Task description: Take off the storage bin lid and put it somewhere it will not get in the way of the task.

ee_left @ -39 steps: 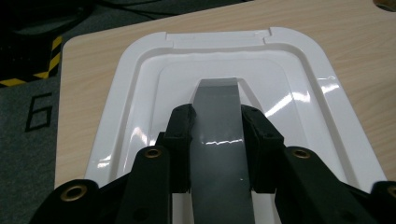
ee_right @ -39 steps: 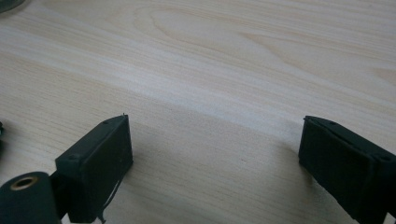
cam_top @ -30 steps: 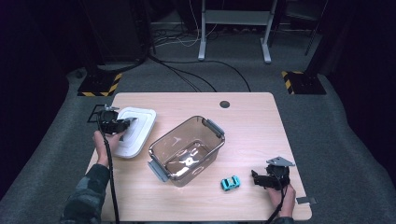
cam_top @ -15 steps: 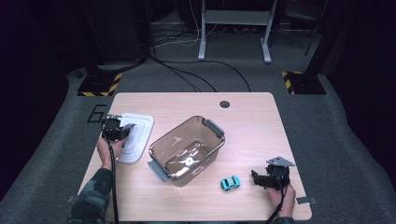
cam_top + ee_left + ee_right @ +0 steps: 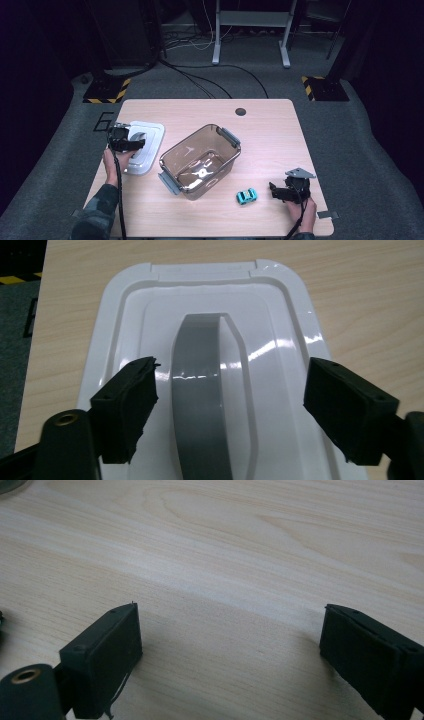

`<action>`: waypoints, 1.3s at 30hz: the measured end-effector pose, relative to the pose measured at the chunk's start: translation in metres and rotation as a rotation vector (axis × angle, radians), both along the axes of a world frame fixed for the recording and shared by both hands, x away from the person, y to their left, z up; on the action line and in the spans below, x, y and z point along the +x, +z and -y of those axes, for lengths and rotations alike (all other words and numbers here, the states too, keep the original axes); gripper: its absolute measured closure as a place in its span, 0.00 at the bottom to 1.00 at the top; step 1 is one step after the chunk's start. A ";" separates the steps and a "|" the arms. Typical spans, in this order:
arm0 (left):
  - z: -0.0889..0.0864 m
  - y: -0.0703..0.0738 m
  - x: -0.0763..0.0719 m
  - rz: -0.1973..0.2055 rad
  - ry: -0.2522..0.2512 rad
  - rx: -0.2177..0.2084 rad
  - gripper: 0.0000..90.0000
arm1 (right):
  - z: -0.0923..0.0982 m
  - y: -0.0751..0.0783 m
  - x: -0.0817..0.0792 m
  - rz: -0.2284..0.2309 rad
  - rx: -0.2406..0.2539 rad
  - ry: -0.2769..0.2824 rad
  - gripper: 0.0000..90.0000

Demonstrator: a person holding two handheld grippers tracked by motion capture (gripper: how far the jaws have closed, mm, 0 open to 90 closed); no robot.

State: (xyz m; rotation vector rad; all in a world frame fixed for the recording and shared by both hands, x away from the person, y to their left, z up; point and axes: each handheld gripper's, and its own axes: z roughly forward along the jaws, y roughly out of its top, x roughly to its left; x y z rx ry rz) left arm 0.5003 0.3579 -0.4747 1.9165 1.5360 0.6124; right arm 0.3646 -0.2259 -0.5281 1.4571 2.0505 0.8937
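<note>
A white lid (image 5: 145,145) with a grey handle (image 5: 200,405) lies flat at the table's left side. My left gripper (image 5: 140,145) hangs over it. Its jaws have just been opening and now stand open on either side of the handle, with clear gaps to both pads, as the left gripper view shows around my left gripper (image 5: 232,370). A clear brown bin (image 5: 172,150) with grey latches sits uncovered mid-table. A small teal toy car (image 5: 246,196) lies in front of it. My right gripper (image 5: 274,190) rests open to the car's right, over bare wood (image 5: 227,620).
The wooden table (image 5: 270,140) has a round cable hole (image 5: 240,111) near its far edge. A grey tag (image 5: 327,215) lies by the front right corner. Cables and yellow-black striped stand feet (image 5: 105,90) sit on the floor beyond.
The left gripper carried the lid left, away from the bin, and down onto the table. Its jaws then opened off the handle. The right gripper stayed still.
</note>
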 end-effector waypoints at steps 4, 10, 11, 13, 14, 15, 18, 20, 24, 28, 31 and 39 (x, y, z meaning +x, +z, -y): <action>0.000 0.005 -0.008 0.009 -0.023 -0.018 0.17 | 0.000 0.000 0.000 0.000 0.000 0.000 0.10; 0.003 0.011 -0.029 0.037 -0.057 -0.039 0.13 | 0.000 0.000 0.000 0.000 0.000 0.000 0.10; 0.003 0.011 -0.033 0.053 -0.060 -0.032 0.12 | 0.000 0.000 0.000 0.000 0.000 0.000 0.10; 0.003 0.012 -0.043 0.057 -0.075 -0.034 0.09 | 0.000 0.000 0.000 0.000 0.000 0.000 0.10; 0.003 0.012 -0.047 0.062 -0.083 -0.033 0.08 | 0.000 0.000 0.000 0.000 0.000 0.000 0.10; 0.004 0.012 -0.054 0.064 -0.092 -0.028 0.08 | 0.000 0.000 0.000 0.000 0.000 0.000 0.10; 0.004 0.010 -0.069 0.074 -0.109 -0.024 0.05 | 0.000 0.000 0.000 0.000 0.000 0.000 0.10; 0.004 0.009 -0.078 0.080 -0.114 -0.024 0.04 | 0.000 0.000 0.000 0.000 0.000 0.000 0.10; 0.004 0.003 -0.097 0.087 -0.120 -0.031 0.02 | 0.000 0.000 0.000 0.000 0.000 0.000 0.10; 0.004 -0.003 -0.116 0.093 -0.127 -0.022 0.00 | 0.000 0.000 0.000 0.000 0.000 0.000 0.10; 0.006 -0.010 -0.129 0.072 -0.155 -0.014 0.00 | 0.000 0.000 0.000 0.000 0.000 -0.001 0.10; 0.012 -0.031 -0.154 0.052 -0.201 -0.021 0.00 | -0.001 0.000 0.000 -0.001 0.000 -0.003 0.10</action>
